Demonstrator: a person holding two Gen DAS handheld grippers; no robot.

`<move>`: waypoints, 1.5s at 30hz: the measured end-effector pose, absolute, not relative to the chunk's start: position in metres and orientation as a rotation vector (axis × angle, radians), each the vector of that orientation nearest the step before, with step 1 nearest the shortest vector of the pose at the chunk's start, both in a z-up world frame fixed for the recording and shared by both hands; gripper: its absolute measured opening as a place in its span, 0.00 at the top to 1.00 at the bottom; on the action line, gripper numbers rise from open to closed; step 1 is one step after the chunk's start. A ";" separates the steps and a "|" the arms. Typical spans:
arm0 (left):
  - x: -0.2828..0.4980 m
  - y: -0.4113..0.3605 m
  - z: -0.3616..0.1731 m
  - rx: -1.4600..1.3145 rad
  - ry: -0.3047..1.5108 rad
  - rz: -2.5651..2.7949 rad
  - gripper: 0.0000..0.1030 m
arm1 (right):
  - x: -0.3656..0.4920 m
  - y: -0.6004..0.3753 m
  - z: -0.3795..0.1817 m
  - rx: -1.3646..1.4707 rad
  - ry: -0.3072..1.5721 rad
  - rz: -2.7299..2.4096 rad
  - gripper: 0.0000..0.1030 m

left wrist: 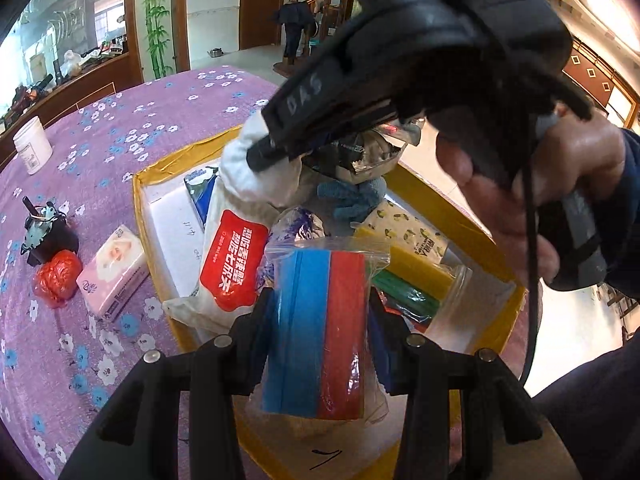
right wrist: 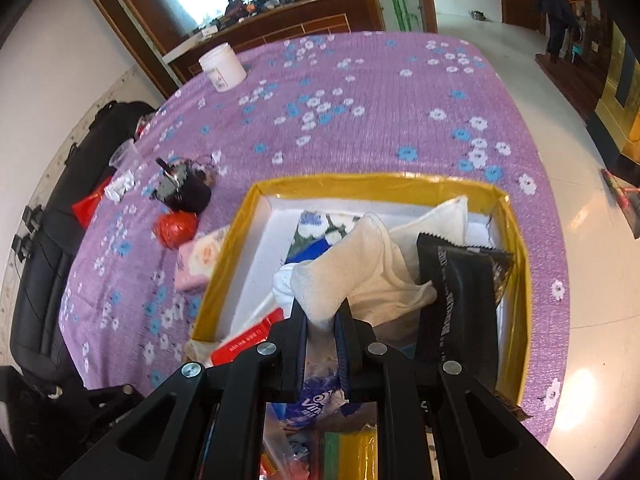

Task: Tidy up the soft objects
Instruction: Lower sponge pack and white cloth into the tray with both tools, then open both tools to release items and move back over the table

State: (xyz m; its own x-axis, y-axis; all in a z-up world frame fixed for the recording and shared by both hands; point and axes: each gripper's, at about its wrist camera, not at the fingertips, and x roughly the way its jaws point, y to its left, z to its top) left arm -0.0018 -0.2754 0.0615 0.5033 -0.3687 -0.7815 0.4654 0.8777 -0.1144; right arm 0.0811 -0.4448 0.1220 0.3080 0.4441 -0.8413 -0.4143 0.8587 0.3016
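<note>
While my left claw (left wrist: 318,308) clamps the bagged blue-and-red sponges (left wrist: 316,336) at lower centre, over the yellow box (left wrist: 160,168), the right view shows my right claw (right wrist: 322,322) pinching a cream sock (right wrist: 360,264) mid-frame above that box.

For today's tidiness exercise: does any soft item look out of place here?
Yes: the pink tissue pack and the red crumpled bag lie on the purple cloth, outside the yellow-rimmed box where the other soft items sit.

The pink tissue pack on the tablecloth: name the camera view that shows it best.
The left wrist view: the pink tissue pack lies fully visible beside the yellow box, printed faces showing. The right wrist view shows only part of it, blurred and cut off by the box wall.
</note>
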 end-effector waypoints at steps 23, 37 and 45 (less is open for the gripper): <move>-0.005 -0.277 0.071 0.139 0.874 -0.502 0.40 | 0.057 -0.463 0.141 0.107 1.120 0.561 0.70; -0.017 -0.220 0.088 0.070 0.829 -0.399 0.40 | 0.045 -0.411 0.152 0.125 1.136 0.644 0.70; -0.031 -0.152 0.083 -0.005 0.851 -0.267 0.40 | 0.051 -0.334 0.144 0.076 1.167 0.730 0.65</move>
